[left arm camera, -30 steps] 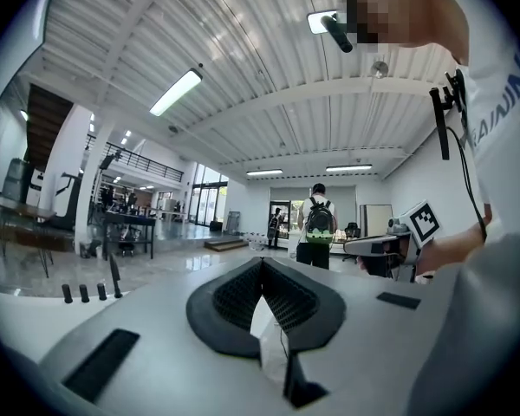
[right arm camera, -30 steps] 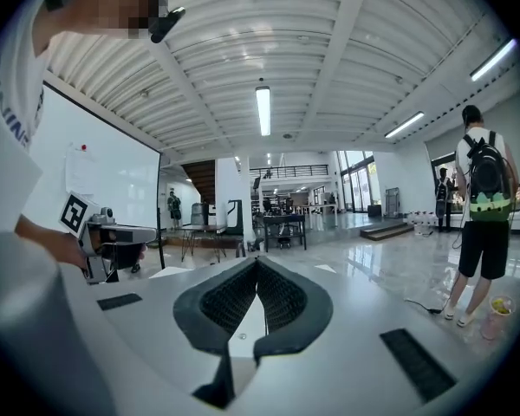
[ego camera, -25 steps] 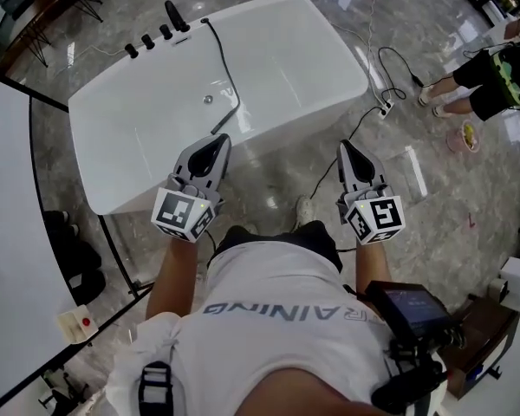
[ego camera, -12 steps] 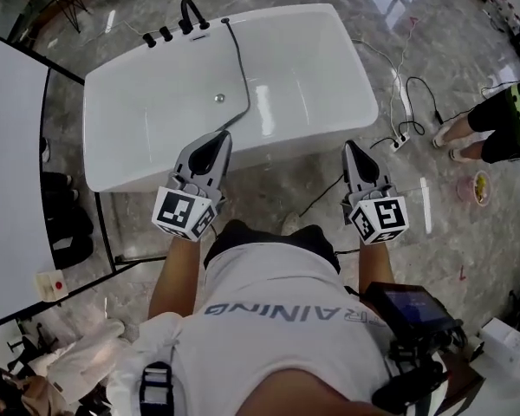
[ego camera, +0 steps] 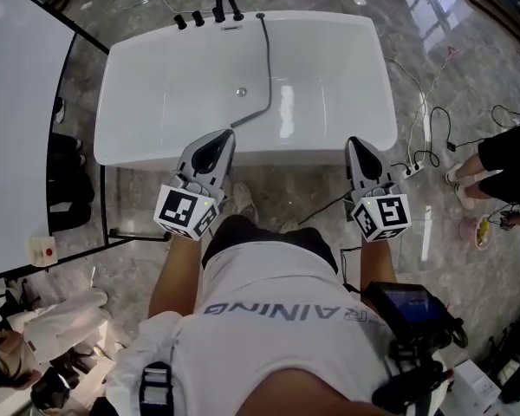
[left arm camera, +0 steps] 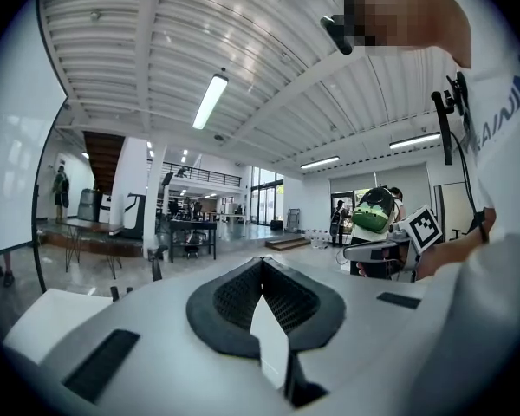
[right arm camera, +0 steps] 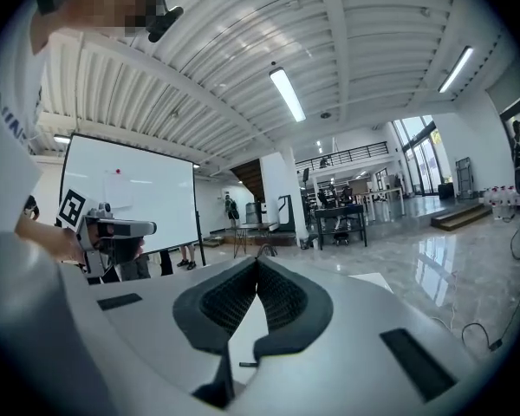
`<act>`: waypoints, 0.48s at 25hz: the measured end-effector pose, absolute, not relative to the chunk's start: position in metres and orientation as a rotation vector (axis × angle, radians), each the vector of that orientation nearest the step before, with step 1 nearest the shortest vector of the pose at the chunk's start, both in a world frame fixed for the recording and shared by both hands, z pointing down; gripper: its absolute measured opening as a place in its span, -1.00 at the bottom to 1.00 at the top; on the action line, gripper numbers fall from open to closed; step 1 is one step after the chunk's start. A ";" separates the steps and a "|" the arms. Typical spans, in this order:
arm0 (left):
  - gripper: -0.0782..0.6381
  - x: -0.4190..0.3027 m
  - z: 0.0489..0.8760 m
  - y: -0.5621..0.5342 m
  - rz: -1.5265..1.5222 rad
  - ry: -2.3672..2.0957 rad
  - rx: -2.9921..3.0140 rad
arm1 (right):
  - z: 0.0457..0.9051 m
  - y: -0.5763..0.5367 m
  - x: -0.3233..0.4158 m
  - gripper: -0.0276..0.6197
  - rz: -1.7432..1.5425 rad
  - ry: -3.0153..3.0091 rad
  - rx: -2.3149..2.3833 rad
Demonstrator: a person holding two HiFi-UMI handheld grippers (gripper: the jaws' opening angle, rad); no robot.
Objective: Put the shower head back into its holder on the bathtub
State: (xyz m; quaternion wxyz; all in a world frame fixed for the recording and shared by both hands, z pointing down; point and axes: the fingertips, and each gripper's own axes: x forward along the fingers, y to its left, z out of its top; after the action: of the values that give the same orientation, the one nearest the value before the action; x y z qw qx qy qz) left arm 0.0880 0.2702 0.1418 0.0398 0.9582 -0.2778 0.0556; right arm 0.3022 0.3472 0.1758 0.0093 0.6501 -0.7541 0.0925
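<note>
I had both grippers held out low in front of me, at the near side of the white bathtub [ego camera: 156,102] that filled the upper middle of the head view. The left gripper [ego camera: 229,133] was clenched, its 2 jaws pressed together at the tips with nothing between them, and its own view [left arm camera: 262,263] showed the same. The right gripper [ego camera: 352,141] was clenched and empty as well [right arm camera: 257,261], out over the marble floor [ego camera: 329,193] just short of the tub's near wall. The black faucet [ego camera: 229,3] stood on the far rim at the top of the frame, with 2 black knobs [ego camera: 191,19] to its left. A black hose [ego camera: 266,59] ran from that rim down across the basin, past the drain [ego camera: 241,92]. What I took for the slim black shower head [ego camera: 250,120] lay at the hose's lower end inside the tub, reaching the near rim just beside the left gripper's tip; I couldn't tell whether they touched. A white board [ego camera: 17,128] filled the left edge, and a power strip [ego camera: 412,170] lay on the floor at the right.
</note>
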 end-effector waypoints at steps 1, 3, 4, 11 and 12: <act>-0.73 0.085 0.144 0.264 0.168 -0.860 2.931 | 0.177 0.340 0.299 -0.88 0.290 -2.360 2.018; -0.73 0.079 0.148 0.251 0.160 -0.866 2.919 | 0.180 0.326 0.294 -0.88 0.299 -2.360 2.002; -0.73 0.076 0.151 0.244 0.156 -0.865 2.914 | 0.182 0.319 0.291 -0.88 0.303 -2.357 1.995; -0.73 0.048 0.164 0.160 0.141 -0.855 2.900 | 0.186 0.237 0.262 -0.88 0.286 -2.342 1.970; -0.73 0.044 0.164 0.146 0.135 -0.853 2.902 | 0.185 0.223 0.258 -0.88 0.280 -2.339 1.969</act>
State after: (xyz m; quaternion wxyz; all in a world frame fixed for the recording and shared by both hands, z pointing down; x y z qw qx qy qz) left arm 0.0436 0.1457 0.1641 0.0567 0.9569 -0.2814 0.0445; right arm 0.2582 0.2228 0.1854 0.0358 0.6409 -0.7613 0.0911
